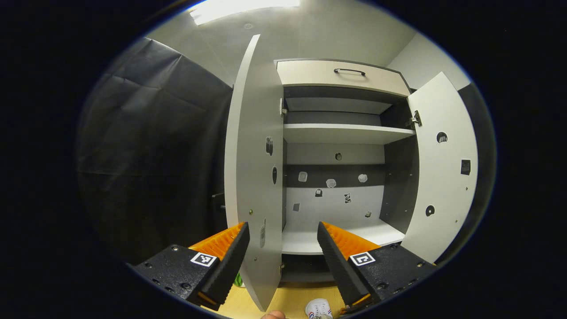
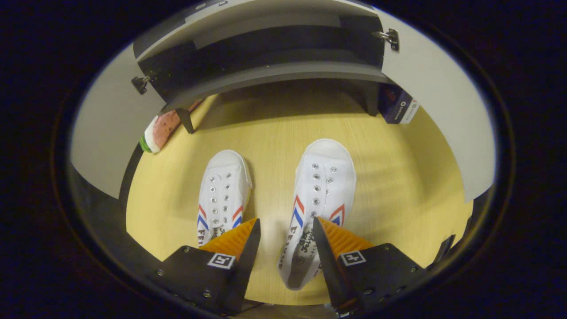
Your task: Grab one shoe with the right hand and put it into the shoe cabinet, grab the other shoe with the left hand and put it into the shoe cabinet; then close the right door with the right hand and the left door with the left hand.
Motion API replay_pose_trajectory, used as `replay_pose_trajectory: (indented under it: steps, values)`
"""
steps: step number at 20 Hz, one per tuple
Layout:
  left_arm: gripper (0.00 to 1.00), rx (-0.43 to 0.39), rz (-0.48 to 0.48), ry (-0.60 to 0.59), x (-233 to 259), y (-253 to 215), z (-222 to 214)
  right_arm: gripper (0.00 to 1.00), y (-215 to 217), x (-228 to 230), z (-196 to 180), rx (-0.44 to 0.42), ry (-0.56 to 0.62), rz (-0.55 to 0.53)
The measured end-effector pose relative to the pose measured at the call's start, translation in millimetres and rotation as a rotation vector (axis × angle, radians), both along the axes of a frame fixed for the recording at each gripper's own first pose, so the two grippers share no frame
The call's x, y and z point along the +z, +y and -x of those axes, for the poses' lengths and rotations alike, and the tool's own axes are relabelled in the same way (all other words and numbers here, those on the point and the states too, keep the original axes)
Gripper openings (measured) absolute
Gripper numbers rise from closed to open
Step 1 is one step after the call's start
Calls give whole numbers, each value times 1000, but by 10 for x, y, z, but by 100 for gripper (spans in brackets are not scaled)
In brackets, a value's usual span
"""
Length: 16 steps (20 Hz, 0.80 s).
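while the right gripper [image 2: 285, 232] is being held open above the wooden floor [image 2: 398, 186], the nearer white canvas shoe [image 2: 321, 195] is lying lengthwise between its fingers, toe toward the open grey shoe cabinet [image 2: 266, 73].

Two white lace-less shoes [image 2: 325, 186] stand side by side before the open shoe cabinet [image 1: 341, 133].

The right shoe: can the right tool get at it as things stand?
Probably yes. The right tool hangs open just above the right shoe, which lies on the floor apart from the left shoe; nothing lies between them.
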<state>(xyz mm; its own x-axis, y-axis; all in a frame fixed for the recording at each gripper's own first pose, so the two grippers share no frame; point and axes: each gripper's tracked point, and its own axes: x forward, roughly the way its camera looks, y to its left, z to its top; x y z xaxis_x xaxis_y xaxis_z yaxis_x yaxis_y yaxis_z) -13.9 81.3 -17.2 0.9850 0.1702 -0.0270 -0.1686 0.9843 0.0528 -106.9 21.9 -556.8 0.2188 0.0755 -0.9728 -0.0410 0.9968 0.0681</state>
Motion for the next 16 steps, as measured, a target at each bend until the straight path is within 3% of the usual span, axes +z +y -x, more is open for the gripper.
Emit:
replay_pose_trajectory:
  steps: [4, 5, 7, 8, 9, 10, 12, 14, 15, 16]
  values:
    - [93, 1, 16, 14, -53, 3, 4, 72, 17, -144, 15, -1, 56, 2]
    - [93, 2, 17, 14, -52, 3, 7, 65, -30, -271, 55, 5, 64, 33]
    - [93, 2, 17, 16, -53, 4, 9, 40, -51, -217, 0, -2, 78, 47]
    - [93, 3, 18, 14, -55, 1, 8, 34, -66, -248, 7, -1, 89, 53]
    - [93, 4, 21, 13, -48, 1, 11, 40, -66, -268, 19, 12, 99, 63]
    - [93, 6, 22, 12, -52, 3, 8, 33, -151, -295, 63, 33, 99, 117]
    - [93, 5, 24, 11, -52, 2, 7, 13, -273, -367, 9, 28, 102, 123]
    - [93, 4, 29, 11, -54, -3, 14, 13, -158, -269, 44, 9, 95, 82]
    - [93, 2, 31, 11, -53, -3, 15, 1, -177, -303, -43, -11, 79, 69]
    - [93, -1, 31, 11, -58, -1, 19, 0, -196, -295, -25, -21, 65, 71]
